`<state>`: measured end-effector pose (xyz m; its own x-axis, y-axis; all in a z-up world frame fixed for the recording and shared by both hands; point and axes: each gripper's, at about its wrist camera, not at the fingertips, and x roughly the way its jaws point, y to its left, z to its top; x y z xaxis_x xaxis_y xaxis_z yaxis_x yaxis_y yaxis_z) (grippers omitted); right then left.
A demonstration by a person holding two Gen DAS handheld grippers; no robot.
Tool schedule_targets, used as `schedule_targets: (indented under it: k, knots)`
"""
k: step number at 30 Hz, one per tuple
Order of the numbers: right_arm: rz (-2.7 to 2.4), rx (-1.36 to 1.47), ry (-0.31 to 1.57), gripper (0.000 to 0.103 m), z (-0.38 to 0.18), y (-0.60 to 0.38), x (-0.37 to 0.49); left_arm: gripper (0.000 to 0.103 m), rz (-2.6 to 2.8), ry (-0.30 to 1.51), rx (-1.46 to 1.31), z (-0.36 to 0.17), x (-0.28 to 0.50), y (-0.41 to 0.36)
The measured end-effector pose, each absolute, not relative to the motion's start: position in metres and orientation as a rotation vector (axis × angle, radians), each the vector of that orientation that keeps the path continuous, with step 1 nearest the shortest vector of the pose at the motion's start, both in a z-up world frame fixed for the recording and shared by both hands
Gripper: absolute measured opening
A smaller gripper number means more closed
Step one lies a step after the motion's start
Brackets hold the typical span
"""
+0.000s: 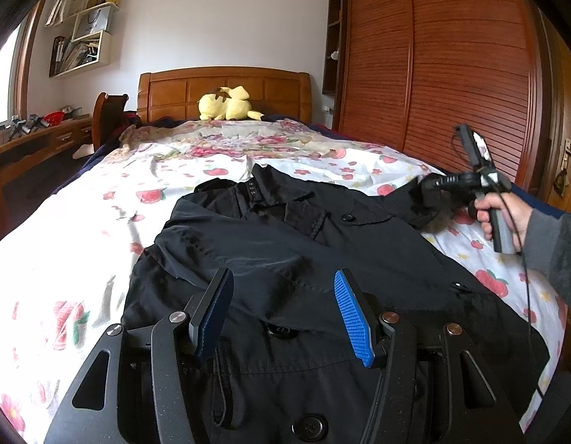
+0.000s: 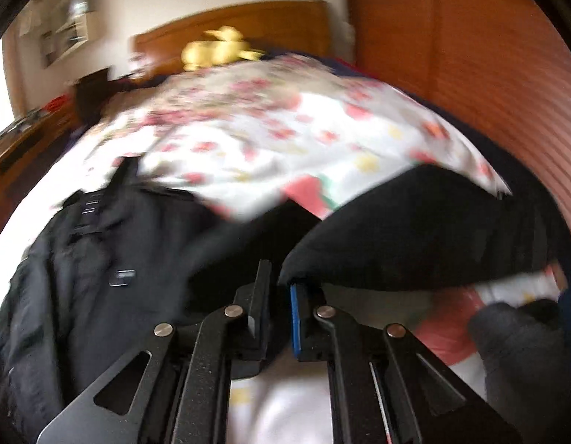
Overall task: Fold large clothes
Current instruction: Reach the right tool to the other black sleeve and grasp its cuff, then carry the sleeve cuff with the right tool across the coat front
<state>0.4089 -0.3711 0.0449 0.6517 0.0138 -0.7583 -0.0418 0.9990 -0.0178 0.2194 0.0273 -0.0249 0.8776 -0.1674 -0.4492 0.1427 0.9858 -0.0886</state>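
Observation:
A black button-front coat (image 1: 285, 244) lies spread on the bed, collar toward the headboard. My left gripper (image 1: 281, 296) is open and empty, hovering above the coat's lower front. My right gripper (image 2: 280, 281) is shut on the coat's right sleeve (image 2: 415, 229) and holds it lifted off the bed; the view is blurred. In the left wrist view the right gripper (image 1: 428, 194) is at the coat's right side, pinching the sleeve.
The bed has a white flowered cover (image 1: 100, 192). A yellow plush toy (image 1: 226, 105) sits by the wooden headboard (image 1: 222, 88). A wooden wardrobe (image 1: 452, 66) stands right of the bed. A desk (image 1: 26, 140) and chair are on the left.

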Motion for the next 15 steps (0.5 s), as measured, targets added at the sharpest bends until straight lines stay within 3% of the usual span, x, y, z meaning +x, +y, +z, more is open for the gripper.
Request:
schedule_targets:
  k: [7, 15]
  knots:
    - [0.269, -0.173, 0.781, 0.01, 0.082, -0.27, 0.359, 0.059, -0.153, 0.469, -0.059, -0.025, 0.219, 0.028]
    - [0.336, -0.282, 0.874, 0.01, 0.057, -0.224, 0.314, 0.059, -0.147, 0.455, -0.069, -0.024, 0.217, 0.029]
